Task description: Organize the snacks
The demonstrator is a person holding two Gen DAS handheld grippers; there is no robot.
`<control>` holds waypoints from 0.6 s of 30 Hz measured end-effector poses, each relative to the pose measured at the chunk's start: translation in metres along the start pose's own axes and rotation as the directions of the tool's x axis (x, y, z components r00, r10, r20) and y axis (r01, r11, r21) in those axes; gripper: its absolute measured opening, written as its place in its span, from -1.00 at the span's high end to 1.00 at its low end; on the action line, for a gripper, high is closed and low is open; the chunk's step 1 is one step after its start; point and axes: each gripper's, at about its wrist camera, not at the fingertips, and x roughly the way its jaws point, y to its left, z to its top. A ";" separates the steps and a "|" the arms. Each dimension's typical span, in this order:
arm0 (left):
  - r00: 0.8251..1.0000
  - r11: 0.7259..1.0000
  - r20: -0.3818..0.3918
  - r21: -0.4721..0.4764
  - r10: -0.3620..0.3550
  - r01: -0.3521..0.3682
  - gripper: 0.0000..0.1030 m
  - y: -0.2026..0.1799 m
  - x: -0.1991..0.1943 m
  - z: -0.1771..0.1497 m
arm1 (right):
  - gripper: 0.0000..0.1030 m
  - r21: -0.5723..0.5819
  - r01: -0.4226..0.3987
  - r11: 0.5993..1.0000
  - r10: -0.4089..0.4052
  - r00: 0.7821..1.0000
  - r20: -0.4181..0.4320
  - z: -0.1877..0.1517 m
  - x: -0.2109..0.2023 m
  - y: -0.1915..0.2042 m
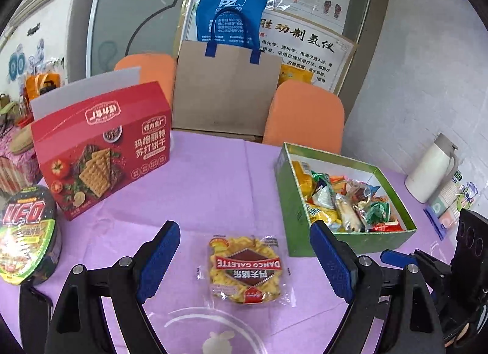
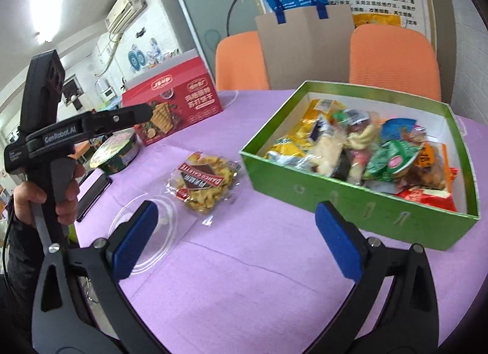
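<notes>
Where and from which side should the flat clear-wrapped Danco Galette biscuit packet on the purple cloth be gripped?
Probably across the round biscuit itself, from above: the clear-wrapped yellow Danco Galette biscuit packet lies flat and alone on the purple tablecloth, beside the green cardboard snack box. The open left gripper already straddles it; the thin crinkly film edges look a poor hold.

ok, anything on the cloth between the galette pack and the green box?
Nothing. Bare purple tablecloth separates the galette pack from the green box; they don't touch. Clearest in the right wrist view.
</notes>
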 end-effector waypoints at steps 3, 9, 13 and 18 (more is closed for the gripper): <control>0.997 1.000 -0.075 -0.016 -0.020 0.018 -0.70 0.014 0.025 -0.012 | -0.99 -0.005 -0.033 0.999 0.032 0.997 -0.065 -0.002 0.029 0.015; 0.980 0.994 -0.183 -0.085 -0.080 0.066 -0.39 0.039 0.058 -0.032 | -0.95 0.023 -0.023 0.999 0.026 0.983 -0.180 -0.003 0.085 0.021; 0.969 0.988 -0.213 -0.120 -0.126 0.102 -0.27 0.047 0.071 -0.036 | -0.69 0.081 -0.029 0.996 0.045 0.977 -0.206 -0.001 0.109 0.017; 0.963 0.989 -0.243 -0.116 -0.117 0.091 -0.26 0.048 0.084 -0.038 | -0.54 0.096 -0.015 0.995 0.034 0.978 -0.205 0.002 0.124 0.017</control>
